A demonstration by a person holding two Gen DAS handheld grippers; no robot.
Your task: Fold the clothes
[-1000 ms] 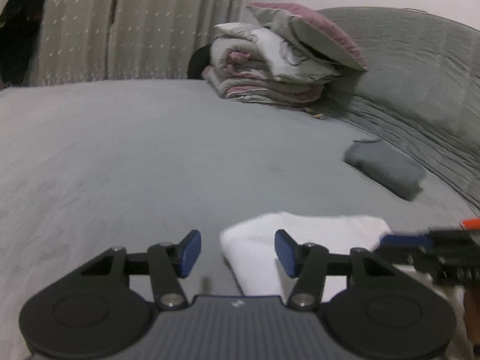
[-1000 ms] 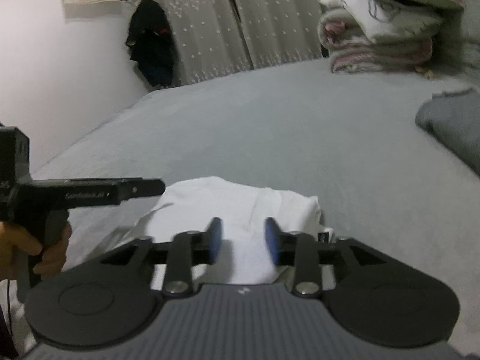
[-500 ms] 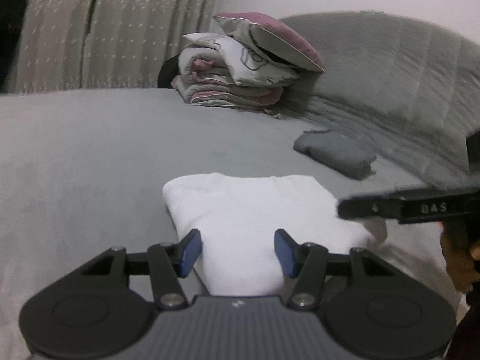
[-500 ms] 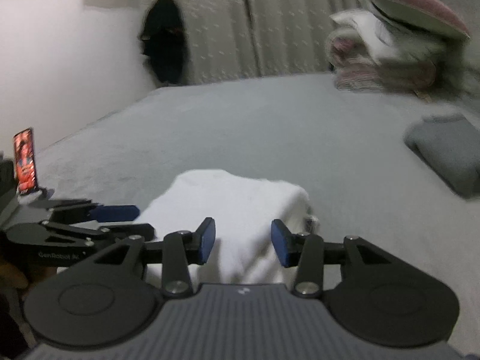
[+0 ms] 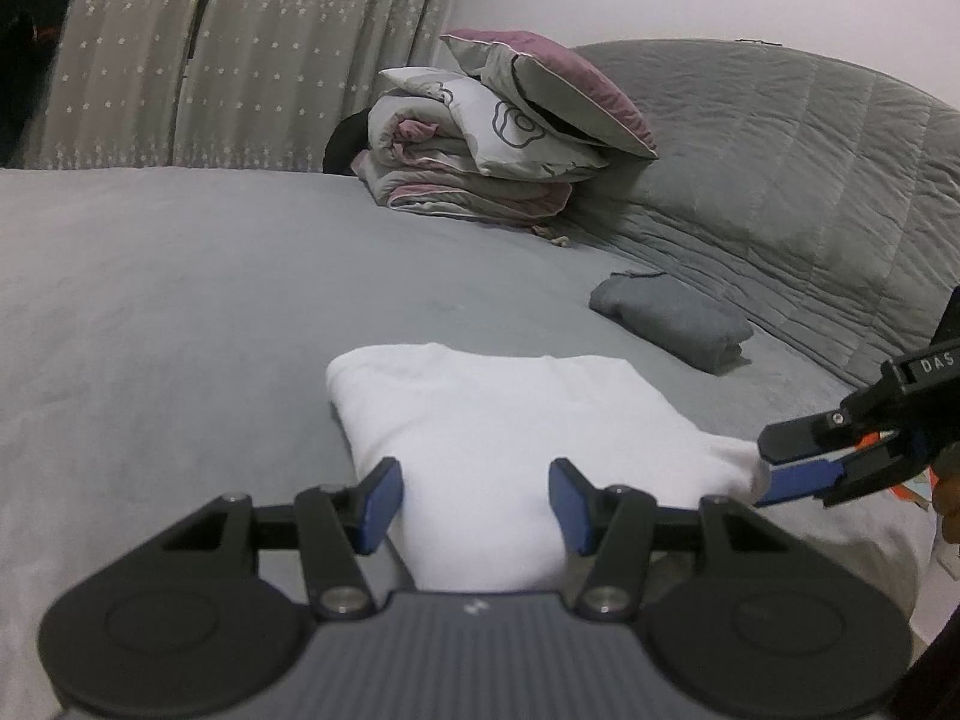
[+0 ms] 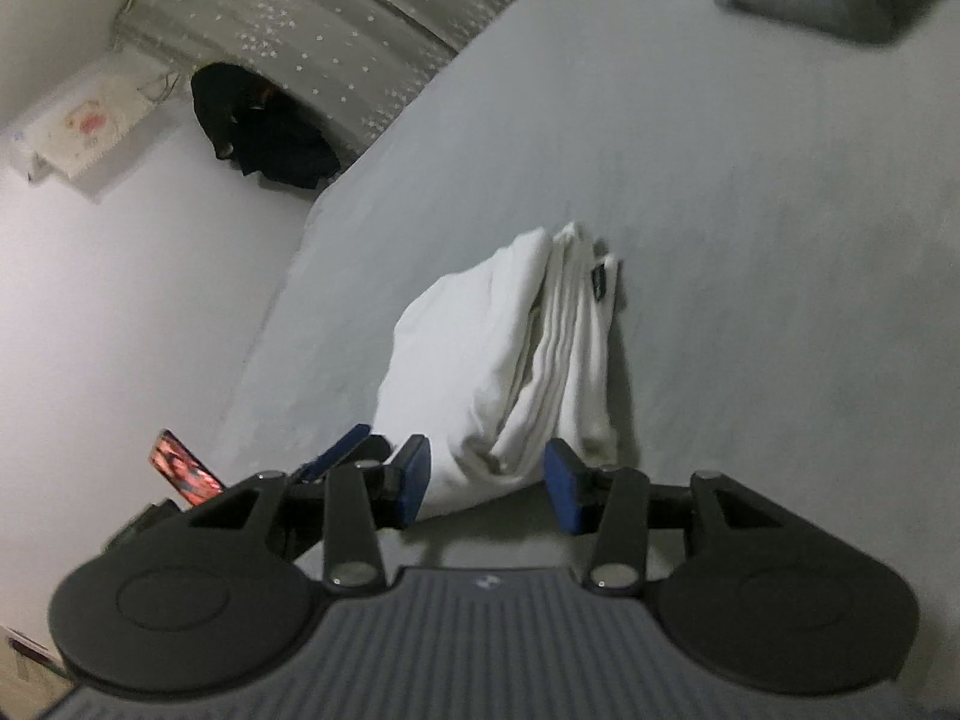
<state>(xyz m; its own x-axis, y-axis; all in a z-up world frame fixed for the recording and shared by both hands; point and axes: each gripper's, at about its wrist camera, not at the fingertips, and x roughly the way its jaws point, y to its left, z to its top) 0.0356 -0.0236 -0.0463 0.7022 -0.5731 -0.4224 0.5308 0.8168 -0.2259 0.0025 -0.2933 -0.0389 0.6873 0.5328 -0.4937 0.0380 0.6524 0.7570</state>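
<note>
Nearest the cameras, on the grey bed (image 5: 180, 312):
Left tongs (image 5: 474, 495): spread, pads either side of the near edge of the folded white garment (image 5: 504, 420), not pressing it
Right tongs (image 6: 486, 483): spread and empty, the garment's stacked fold edges (image 6: 540, 360) between the blue pads without being pinched; seen from the left wrist, they (image 5: 798, 459) reach in from the right at the garment's corner
Folded white garment: lies flat on the bed near its front edge, a small dark tag (image 6: 600, 279) at one far corner
Containers: none to be seen; nothing is held in anything
Phone (image 6: 183, 471): lit screen, low at the left of the right wrist view, beside the bed
Folded grey garment (image 5: 672, 318): farther back and to the right, well apart from the white one
Stack of bedding (image 5: 480, 162): at the far end, a pillow (image 5: 558, 90) on top, against the quilted headboard (image 5: 780, 180)
Curtain (image 5: 240, 48): behind the bed
Change from a second ago: the right wrist view has rolled, so the bed now slants steeply; the white garment sits squarely between the left tongs where it earlier lay off to their right; the right tongs have swung edge-on to the folds
</note>
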